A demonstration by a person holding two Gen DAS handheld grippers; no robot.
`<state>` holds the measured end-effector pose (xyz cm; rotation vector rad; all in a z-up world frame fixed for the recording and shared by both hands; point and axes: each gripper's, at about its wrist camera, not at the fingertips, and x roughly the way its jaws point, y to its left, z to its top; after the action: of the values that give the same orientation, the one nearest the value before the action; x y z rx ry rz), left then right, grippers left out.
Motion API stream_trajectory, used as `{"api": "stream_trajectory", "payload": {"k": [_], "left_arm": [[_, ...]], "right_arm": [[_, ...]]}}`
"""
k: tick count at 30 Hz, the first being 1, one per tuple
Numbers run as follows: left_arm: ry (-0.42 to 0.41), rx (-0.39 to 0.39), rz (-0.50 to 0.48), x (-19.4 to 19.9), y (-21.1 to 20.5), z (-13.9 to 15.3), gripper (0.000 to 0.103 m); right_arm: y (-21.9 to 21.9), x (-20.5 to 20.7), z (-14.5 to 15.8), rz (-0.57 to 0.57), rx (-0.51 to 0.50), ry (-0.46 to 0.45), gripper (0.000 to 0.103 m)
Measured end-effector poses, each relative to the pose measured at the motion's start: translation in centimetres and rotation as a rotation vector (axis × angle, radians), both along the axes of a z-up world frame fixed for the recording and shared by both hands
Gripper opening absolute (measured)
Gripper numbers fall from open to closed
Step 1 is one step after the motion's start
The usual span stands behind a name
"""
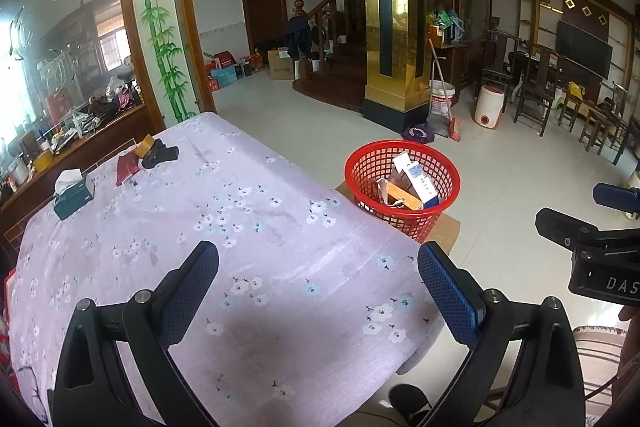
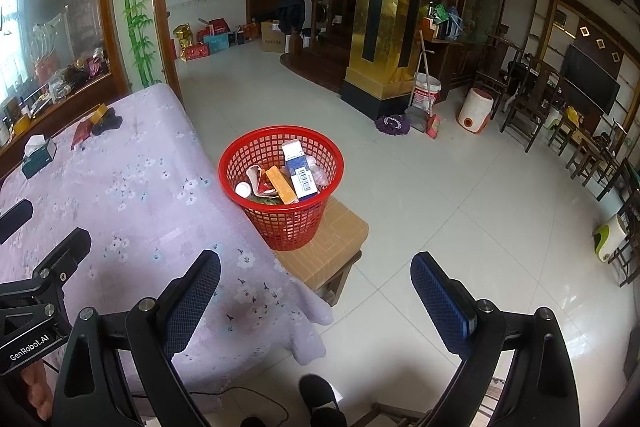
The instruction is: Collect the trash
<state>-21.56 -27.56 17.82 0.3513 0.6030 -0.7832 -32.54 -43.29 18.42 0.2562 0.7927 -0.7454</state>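
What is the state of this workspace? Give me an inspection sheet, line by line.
Surface: table under a lilac floral cloth, near part bare.
Job's things: red basket on a low stool beside the table, holding boxes and scraps, including a white and blue box and an orange box.
Clutter: tissue box, tape roll, red packet and dark cloth at the far end.
Grippers: left gripper open, empty, over the table; right gripper open, empty, facing the basket.
Cables: a thin dark cable on the floor by the table.
Surroundings: tiled floor, gold pillar, chairs, white bucket.
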Motion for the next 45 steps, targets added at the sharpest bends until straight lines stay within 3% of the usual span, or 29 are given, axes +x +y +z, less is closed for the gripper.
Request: {"api": "stream_trajectory", "payload": {"k": [6,10,18,21,24,29,36,45], "left_arm": [[0.046,0.014,0.046,1.3,0.7,-1.1,0.099],[0.082,0.039,0.150,3.3,2.3,-2.6,0.099],[0.196,0.119,0.560,9.0,9.5,-6.9,0.099],[0.238,0.165,0.739,10.6,14.0,-9.2,0.099],[0.270,0.202,0.836,12.2,17.5,-11.3,0.099],[0.350,0.153,0.865,15.5,23.3,-13.9,0.099],[0.392,0.110,0.799,18.8,28.4,-16.6,0.099],[0.381,0.103,0.760,20.2,28.7,-17.2,0.103]], "right_arm": [[0.0,1.8,-0.7,0.048,0.012,0.020,0.098],[0.1,5.1,-2.0,0.136,0.035,0.056,0.098],[3.1,17.0,-7.2,0.479,0.085,0.165,0.098],[6.3,21.4,-9.9,0.628,0.101,0.220,0.098],[9.7,25.3,-12.9,0.727,0.137,0.266,0.098],[14.6,29.7,-16.6,0.753,0.193,0.303,0.098],[18.5,32.1,-18.6,0.629,0.170,0.267,0.102],[19.7,33.4,-18.8,0.542,0.131,0.165,0.103]]}}
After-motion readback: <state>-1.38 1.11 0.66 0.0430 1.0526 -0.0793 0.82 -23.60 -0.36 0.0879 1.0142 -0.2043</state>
